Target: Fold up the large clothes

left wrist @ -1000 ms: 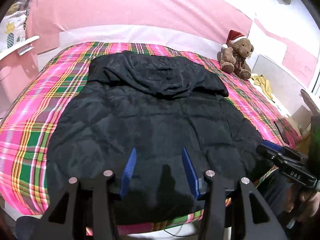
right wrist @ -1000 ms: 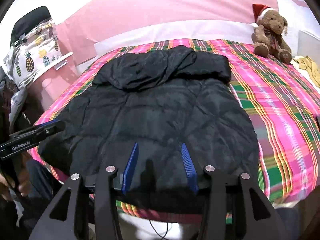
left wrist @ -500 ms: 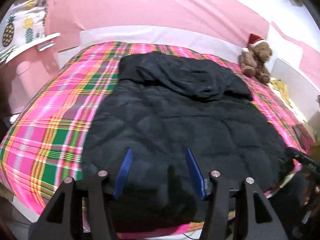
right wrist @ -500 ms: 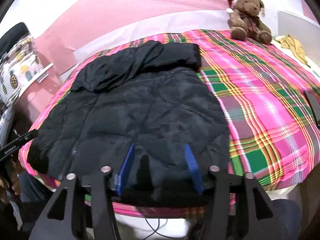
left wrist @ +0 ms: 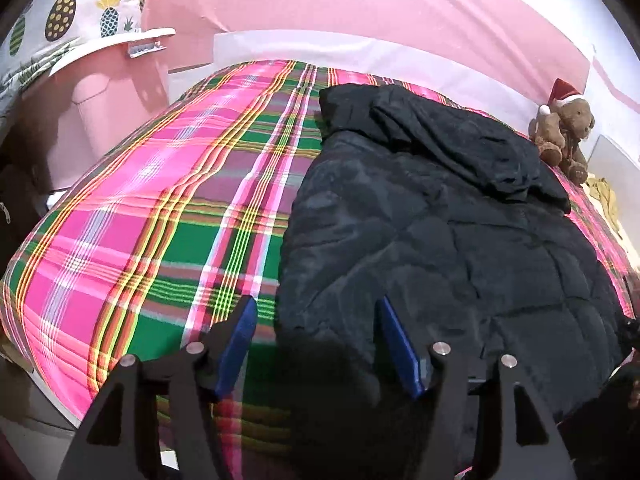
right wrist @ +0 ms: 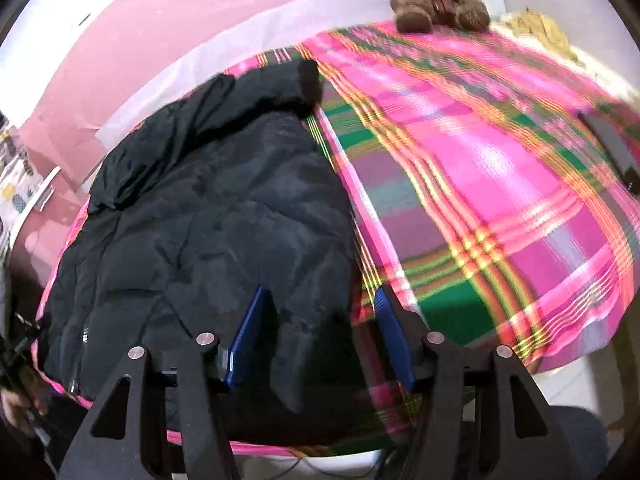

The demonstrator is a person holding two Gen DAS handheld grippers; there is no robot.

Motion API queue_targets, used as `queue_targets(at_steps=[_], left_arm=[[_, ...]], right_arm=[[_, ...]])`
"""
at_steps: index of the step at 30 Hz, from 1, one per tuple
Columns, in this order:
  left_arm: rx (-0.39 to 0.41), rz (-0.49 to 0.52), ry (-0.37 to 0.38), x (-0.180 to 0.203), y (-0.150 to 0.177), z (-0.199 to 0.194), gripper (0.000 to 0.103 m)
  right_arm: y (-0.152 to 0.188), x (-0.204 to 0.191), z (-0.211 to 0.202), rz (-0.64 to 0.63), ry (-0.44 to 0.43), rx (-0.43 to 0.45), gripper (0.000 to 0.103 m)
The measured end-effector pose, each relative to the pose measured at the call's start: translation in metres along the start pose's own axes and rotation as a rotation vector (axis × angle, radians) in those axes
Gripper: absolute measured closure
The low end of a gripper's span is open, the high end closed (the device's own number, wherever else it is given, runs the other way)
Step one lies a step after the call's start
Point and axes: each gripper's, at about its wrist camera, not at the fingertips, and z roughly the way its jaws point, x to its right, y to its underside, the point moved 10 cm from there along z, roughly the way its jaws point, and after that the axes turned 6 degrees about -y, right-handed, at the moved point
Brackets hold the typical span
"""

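Observation:
A large black quilted jacket [left wrist: 440, 240] lies spread flat on a pink and green plaid bed [left wrist: 160, 200], hood end toward the far wall. My left gripper [left wrist: 316, 308] is open, held above the jacket's near left corner. In the right wrist view the jacket [right wrist: 224, 220] fills the left half and the plaid bed [right wrist: 500, 180] the right. My right gripper [right wrist: 320, 300] is open, held above the jacket's near right corner. Both grippers are empty.
A teddy bear with a red hat [left wrist: 564, 128] sits at the bed's far right corner. A pink nightstand [left wrist: 100, 92] stands left of the bed. A dark phone-like object [right wrist: 612, 148] lies near the bed's right edge. A yellow cloth [right wrist: 536, 28] lies beyond.
Both grippers have moved apart: the left one swung left to the jacket's left corner, the right one swung right to its right corner. The jacket has not moved.

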Motion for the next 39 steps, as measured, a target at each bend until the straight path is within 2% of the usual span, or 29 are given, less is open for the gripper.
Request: queue_targets(at_steps=[8,12,17,18,19,20,22,25,28,33,39], left_arm=[[-0.06,-0.033,0.121,0.021,0.028,-0.001,0.036],[-0.042,0.002,0.091,0.032,0.032,-0.001,0.034],[-0.053,-0.004,0.074,0.034,0.031,0.004,0.033],[-0.054,0.006,0.061,0.036,0.031,0.005,0.035],[-0.055,0.017,0.053,0.037,0.03,0.004,0.04],[-0.055,0.027,0.048,0.038,0.03,0.004,0.044],[-0.053,0.047,0.041,0.042,0.027,0.001,0.063],[-0.039,0.062,0.048,0.043,0.017,-0.008,0.082],[0.003,0.052,0.083,0.044,-0.001,-0.027,0.086],[0.095,0.011,0.142,0.039,-0.029,-0.075,0.087],[0.135,-0.035,0.192,0.027,-0.027,-0.118,0.087]], right_arm=[[0.014,-0.002,-0.001,0.084,-0.093,-0.027,0.043],[0.023,-0.007,-0.001,0.111,-0.149,-0.053,0.043],[0.022,-0.013,0.003,0.094,-0.163,-0.068,0.043],[0.022,-0.015,0.004,0.089,-0.167,-0.07,0.044],[0.022,-0.018,0.006,0.078,-0.168,-0.073,0.055],[0.022,-0.019,0.007,0.074,-0.169,-0.078,0.058],[0.022,-0.023,0.008,0.073,-0.18,-0.087,0.077],[0.017,-0.031,0.002,0.049,-0.185,-0.074,0.086],[0.007,-0.041,-0.013,0.04,-0.214,-0.041,0.089],[-0.01,-0.058,-0.053,0.016,-0.271,0.035,0.09],[-0.001,-0.067,-0.104,0.014,-0.319,0.092,0.09]])
